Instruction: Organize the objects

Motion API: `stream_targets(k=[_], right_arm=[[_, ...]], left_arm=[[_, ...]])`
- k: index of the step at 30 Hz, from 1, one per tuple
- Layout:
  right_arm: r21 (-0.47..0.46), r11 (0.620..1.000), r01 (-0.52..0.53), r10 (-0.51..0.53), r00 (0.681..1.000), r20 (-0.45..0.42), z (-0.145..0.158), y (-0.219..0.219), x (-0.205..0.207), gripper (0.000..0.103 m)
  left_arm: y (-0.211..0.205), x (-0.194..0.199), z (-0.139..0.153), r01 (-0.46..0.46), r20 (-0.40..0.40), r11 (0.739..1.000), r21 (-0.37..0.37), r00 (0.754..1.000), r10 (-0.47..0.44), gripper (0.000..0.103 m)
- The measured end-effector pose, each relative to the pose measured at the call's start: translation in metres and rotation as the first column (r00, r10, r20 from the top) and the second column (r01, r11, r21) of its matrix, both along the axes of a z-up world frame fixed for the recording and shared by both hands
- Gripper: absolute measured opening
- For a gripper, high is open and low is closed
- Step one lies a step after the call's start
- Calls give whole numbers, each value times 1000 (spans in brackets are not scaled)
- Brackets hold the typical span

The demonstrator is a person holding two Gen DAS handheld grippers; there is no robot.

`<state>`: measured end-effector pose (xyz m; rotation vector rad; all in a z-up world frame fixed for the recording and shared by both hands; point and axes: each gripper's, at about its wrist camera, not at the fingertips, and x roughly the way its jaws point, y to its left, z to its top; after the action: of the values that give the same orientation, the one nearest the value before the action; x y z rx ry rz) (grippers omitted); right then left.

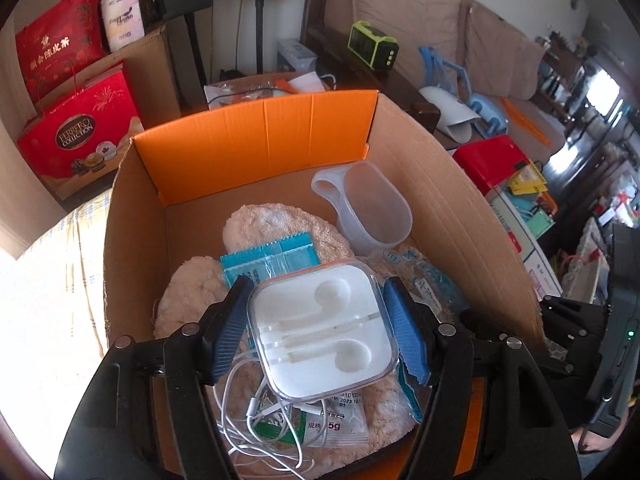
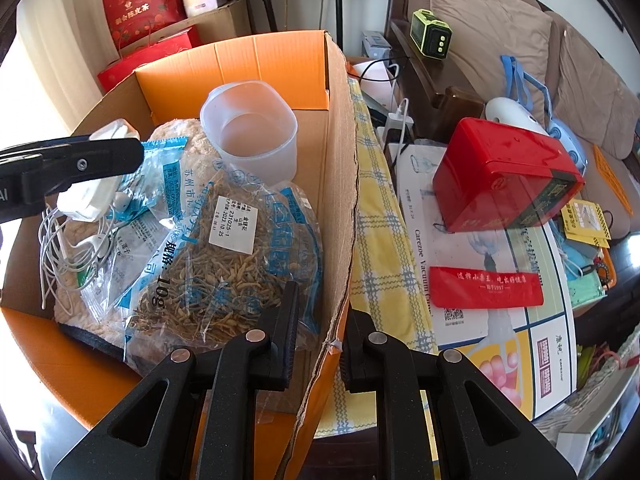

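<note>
Earphone case sits clamped in our left gripper over the cardboard box; our right gripper seems pinched on the box's wall.

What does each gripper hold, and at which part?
Left gripper: earphone case, by its two opposite sides. Right gripper: cardboard box, by its side wall's top edge.

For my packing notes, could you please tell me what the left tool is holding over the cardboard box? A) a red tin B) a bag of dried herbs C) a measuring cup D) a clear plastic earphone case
D: the left tool has its blue pads on both sides of the earphone case.
</note>
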<state>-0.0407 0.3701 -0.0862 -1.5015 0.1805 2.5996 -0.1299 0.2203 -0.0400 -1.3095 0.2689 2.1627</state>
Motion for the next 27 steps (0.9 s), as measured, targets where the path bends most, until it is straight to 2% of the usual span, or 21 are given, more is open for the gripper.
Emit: stream_targets(k=[5, 8, 10, 14, 20, 27], right_arm=[[0, 1000, 0, 0, 1000, 0, 0, 0, 0, 17], [0, 1000, 0, 0, 1000, 0, 0, 0, 0, 17], [-1, 1000, 1, -1, 1000, -1, 0, 0, 0, 17], [-1, 1000, 0, 0, 1000, -2, 0, -1, -1, 17], [8, 1000, -20, 20, 1000, -12, 2, -5, -2, 17], [34, 997, -76, 77, 996, -34, 4, -5, -3, 17]], left_arm=[[-1, -3, -8, -9, 45, 1000, -5, 999, 9, 64], [-7, -5, -4, -21, 53, 1000, 21, 998, 20, 73], [-12, -5, -1, -26, 53, 999, 30, 998, 25, 73], [-28, 4, 16, -25, 9, 998, 59, 1000, 24, 73], [-75, 25, 53, -42, -55, 986, 159, 997, 52, 74], [-126, 26, 62, -134, -62, 978, 159, 987, 145, 74]])
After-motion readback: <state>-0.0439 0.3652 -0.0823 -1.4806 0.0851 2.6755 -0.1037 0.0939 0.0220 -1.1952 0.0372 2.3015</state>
